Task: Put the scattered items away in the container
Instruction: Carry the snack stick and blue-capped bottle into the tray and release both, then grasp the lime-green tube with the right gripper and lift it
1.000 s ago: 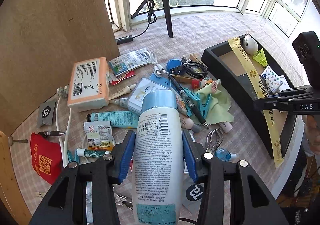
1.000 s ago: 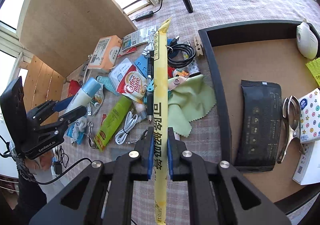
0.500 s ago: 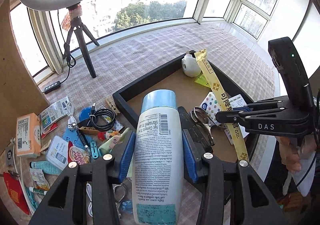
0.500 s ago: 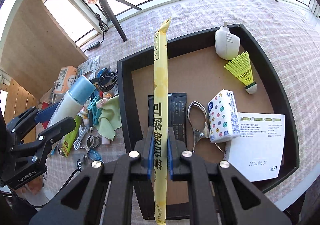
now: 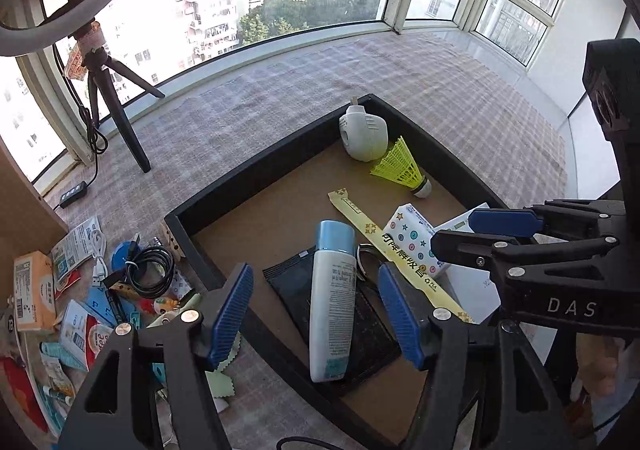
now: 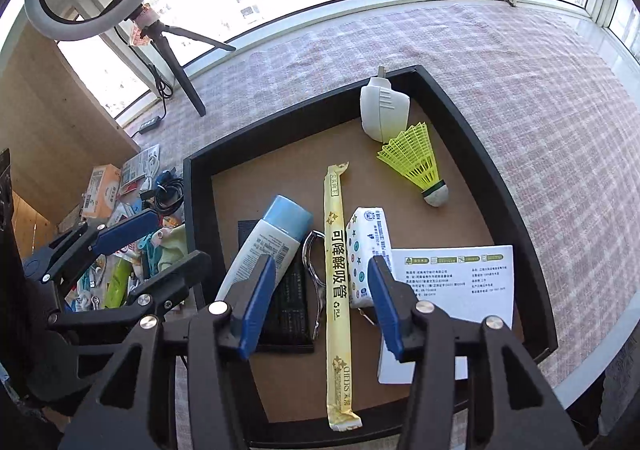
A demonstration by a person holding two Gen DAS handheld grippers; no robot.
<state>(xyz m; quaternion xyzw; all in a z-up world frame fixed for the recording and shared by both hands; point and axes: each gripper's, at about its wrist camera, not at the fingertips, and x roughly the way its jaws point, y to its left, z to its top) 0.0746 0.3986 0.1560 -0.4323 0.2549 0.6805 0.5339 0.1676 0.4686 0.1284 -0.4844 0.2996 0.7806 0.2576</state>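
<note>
A black tray (image 5: 248, 170) (image 6: 196, 210) with a brown floor lies on the checked cloth. A white bottle with a light-blue cap (image 5: 332, 302) (image 6: 264, 246) lies in it on a black pouch. My left gripper (image 5: 314, 274) (image 6: 172, 238) hovers above the bottle, jaws opening, and its pads are clear of the bottle. A long yellow straw packet (image 5: 396, 250) (image 6: 336, 270) lies flat in the tray beside the bottle. Over it my right gripper (image 6: 320, 262) (image 5: 452, 232) is opening too, and nothing is pressed between its pads.
The tray also holds a white plug-in device (image 6: 382, 110), a yellow shuttlecock (image 6: 416, 162), a star-print tissue pack (image 6: 366, 250), a white card (image 6: 452, 282) and metal clippers (image 6: 314, 274). Left of the tray lies a pile (image 5: 100, 290) of cable, boxes, sachets and a green cloth. A tripod (image 5: 116, 106) stands behind.
Both grippers travelled from the pile to above the tray. The left one let go of the bottle and the right one let go of the yellow packet; both now lie in the tray.
</note>
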